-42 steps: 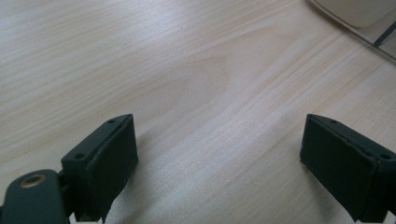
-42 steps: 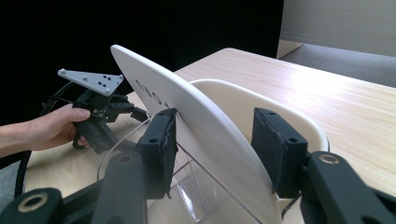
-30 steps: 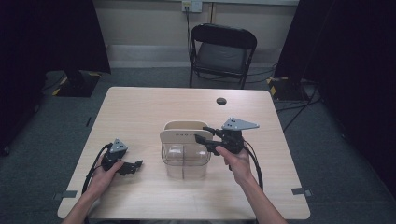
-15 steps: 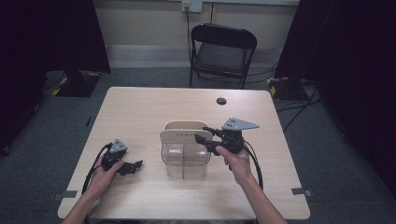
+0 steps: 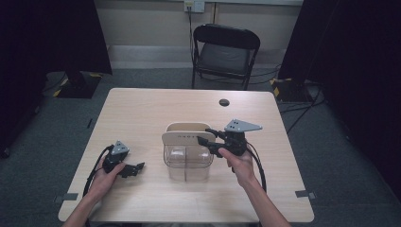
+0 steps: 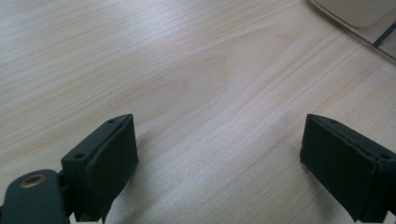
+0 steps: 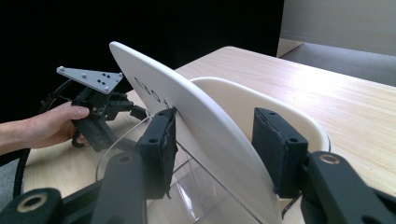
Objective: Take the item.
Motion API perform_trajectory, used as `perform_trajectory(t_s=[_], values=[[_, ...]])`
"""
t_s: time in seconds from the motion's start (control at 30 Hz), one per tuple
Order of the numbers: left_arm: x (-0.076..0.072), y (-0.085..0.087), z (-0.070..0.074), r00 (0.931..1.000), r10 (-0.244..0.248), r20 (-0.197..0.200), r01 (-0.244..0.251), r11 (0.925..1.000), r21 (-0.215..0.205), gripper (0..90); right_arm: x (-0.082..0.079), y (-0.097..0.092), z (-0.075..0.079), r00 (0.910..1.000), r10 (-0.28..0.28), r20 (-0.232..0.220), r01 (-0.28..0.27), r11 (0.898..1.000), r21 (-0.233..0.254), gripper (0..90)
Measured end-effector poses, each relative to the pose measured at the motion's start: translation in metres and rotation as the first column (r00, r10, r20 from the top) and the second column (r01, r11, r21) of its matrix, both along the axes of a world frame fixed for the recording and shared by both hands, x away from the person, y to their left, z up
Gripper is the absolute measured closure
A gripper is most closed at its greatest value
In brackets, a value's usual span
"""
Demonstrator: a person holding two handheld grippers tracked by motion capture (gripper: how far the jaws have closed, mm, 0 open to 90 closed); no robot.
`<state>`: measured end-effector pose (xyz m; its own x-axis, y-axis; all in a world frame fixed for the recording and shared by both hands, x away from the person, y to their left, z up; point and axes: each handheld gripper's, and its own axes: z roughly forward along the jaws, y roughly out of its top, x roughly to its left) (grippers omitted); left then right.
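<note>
So your right gripper (image 5: 206, 140) pinches the white lid (image 7: 196, 126), tipped up on the clear box (image 5: 187, 163) mid-table. Your left gripper (image 5: 137, 167) rests wide open. Lid isn't off yet.

The white lid (image 7: 187, 107) carries a short line of dark capital letters near its upper edge. They are seen edge-on and cannot be read. In the high view the lettering is too small to read.
</note>
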<state>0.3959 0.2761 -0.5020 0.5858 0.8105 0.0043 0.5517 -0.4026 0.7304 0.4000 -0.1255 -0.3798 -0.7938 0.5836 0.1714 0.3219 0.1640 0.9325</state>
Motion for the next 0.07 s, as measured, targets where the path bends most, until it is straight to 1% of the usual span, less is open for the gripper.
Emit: perform_trajectory(t_s=[0.07], values=[[0.0002,0.0003,0.0002,1.0000,-0.002,0.003,0.002,1.0000,0.005,10.4,0.0002,-0.0001,-0.0001,1.0000,0.000,0.001,0.000,1.000,0.000,50.7]])
